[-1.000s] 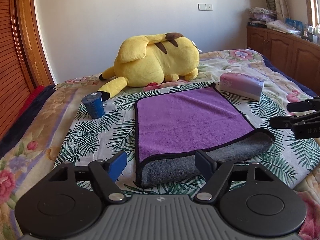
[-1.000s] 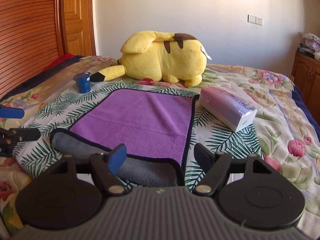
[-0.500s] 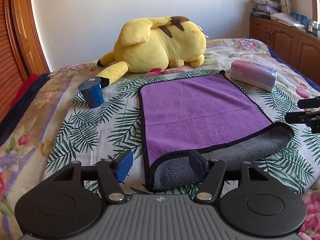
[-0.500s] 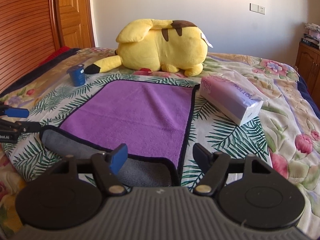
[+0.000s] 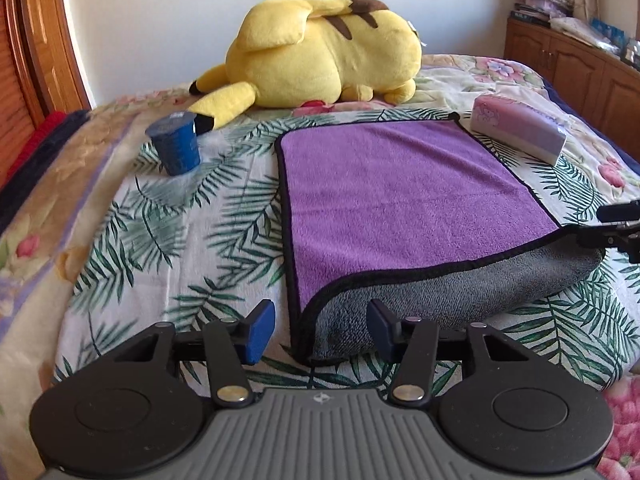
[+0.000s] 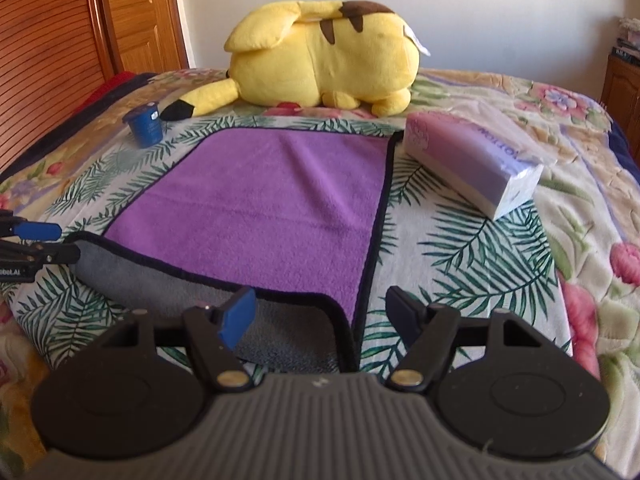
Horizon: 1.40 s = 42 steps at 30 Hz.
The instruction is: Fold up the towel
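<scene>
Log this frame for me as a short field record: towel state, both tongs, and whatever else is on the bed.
towel: purple towel flat on bed, near edge doubled, grey underside showing
left tongs: open, at towel's near left corner, holding nothing
right tongs: open, at near right corner, holding nothing
other items: yellow plush toy, blue cup, tissue pack
fold: unfinished

Partial "ebet.AI" on the left hand-held gripper [image 6: 38, 242]; inverted "COTTON" on the tissue pack [image 6: 472, 160].

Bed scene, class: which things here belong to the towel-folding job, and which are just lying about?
Belong to the job:
purple towel
left claw
right claw

Just lying about:
yellow plush toy
blue cup
tissue pack
</scene>
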Tool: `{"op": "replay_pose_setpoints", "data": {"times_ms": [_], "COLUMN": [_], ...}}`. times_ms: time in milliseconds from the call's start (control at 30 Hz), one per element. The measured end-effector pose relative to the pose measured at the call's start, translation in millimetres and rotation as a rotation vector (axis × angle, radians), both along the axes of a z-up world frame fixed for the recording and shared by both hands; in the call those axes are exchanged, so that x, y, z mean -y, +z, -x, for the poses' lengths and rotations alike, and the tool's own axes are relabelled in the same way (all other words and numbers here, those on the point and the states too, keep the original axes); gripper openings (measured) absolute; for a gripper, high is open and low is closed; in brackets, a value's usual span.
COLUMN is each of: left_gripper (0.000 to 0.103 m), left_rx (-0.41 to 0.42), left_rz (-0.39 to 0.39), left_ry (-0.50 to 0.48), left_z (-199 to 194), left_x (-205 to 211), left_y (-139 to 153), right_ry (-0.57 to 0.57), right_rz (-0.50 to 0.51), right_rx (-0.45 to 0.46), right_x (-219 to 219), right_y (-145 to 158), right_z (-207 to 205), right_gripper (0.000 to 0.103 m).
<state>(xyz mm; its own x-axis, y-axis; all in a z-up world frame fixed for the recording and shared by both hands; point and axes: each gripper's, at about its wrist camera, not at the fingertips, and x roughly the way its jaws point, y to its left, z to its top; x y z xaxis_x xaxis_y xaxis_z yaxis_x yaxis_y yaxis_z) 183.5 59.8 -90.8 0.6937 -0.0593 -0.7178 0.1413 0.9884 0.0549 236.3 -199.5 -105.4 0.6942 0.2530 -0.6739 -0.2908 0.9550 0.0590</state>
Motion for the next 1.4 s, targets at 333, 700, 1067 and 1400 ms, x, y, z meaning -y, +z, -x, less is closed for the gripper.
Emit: {"op": "replay_pose_setpoints", "data": {"times_ms": [333, 700, 1067, 1400], "left_gripper": [0.022, 0.011, 0.0, 0.0], "left_rx": [-0.032, -0.051, -0.02, 0.023], "left_rz": [0.071, 0.109, 0.094, 0.111], "left_ry": [0.017, 0.029, 0.023, 0.014], "left_z": [-4.5, -7.7, -5.4, -3.1], "left_x": [-8.9, -13.0, -11.0, -9.0], "left_y": [-8.4, -13.6, -10.2, -0.7], "right_ry": [0.018, 0.029, 0.027, 0.025], "right_rz": [-0.036, -0.07, -0.045, -0.048], "right_rx": [-0.07, -0.125, -0.126, -0.097], "right_x": [2.4, 6.1, 7.6, 8.0], "right_y": [-8.9, -15.1, -15.8, -12.7], "right_z": [-3.8, -8.2, -8.6, -7.5], "right_gripper": [0.065, 0.052, 0.019, 0.005]}}
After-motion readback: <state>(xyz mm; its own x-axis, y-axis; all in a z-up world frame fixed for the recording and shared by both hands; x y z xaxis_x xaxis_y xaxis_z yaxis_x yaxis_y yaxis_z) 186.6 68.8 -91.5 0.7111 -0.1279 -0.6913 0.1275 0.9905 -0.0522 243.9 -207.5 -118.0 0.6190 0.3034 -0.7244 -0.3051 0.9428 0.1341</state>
